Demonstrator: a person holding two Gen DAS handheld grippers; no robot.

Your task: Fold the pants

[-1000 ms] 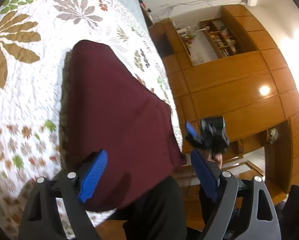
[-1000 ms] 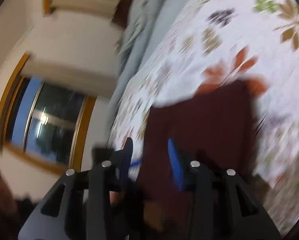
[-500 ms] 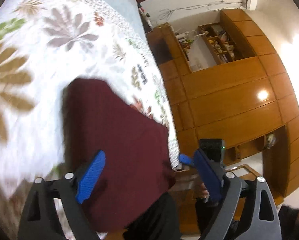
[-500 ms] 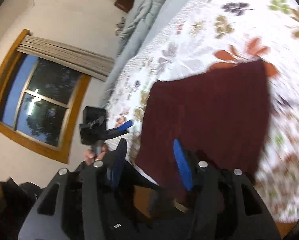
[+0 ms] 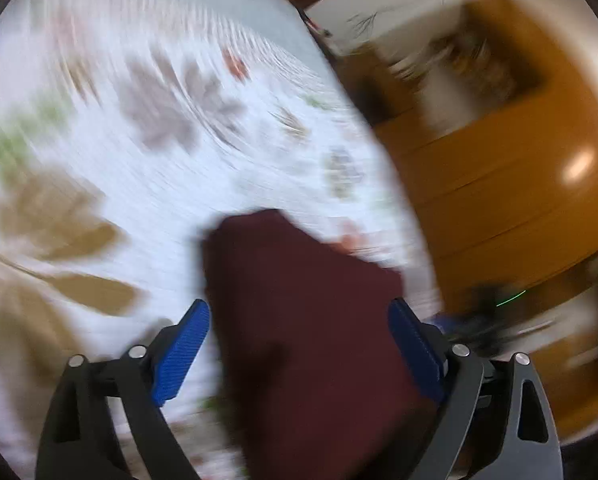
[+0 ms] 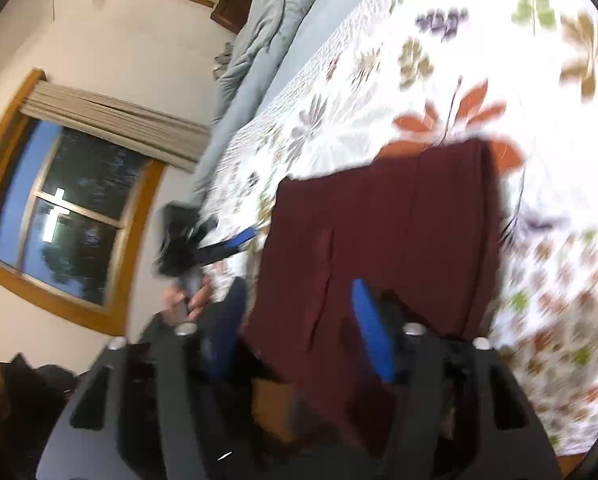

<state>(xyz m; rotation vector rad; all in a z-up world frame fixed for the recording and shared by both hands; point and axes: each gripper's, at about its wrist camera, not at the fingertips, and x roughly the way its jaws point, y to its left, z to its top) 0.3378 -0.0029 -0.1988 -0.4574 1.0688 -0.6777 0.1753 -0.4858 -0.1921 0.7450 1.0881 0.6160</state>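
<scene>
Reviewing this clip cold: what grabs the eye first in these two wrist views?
The maroon pants dominate, a folded dark slab at the bed's near edge on the leaf-patterned quilt. Both grippers frame them with blue pads apart, holding nothing: the right gripper and the left gripper. The left wrist view is heavily motion-blurred.

Both wrist views look down from close above the bed's (image 5: 147, 80) near edge. The left view faces the wooden wardrobe (image 5: 511, 200), the right faces the window (image 6: 63, 220); both share the folded maroon pants (image 5: 311, 320).
</scene>
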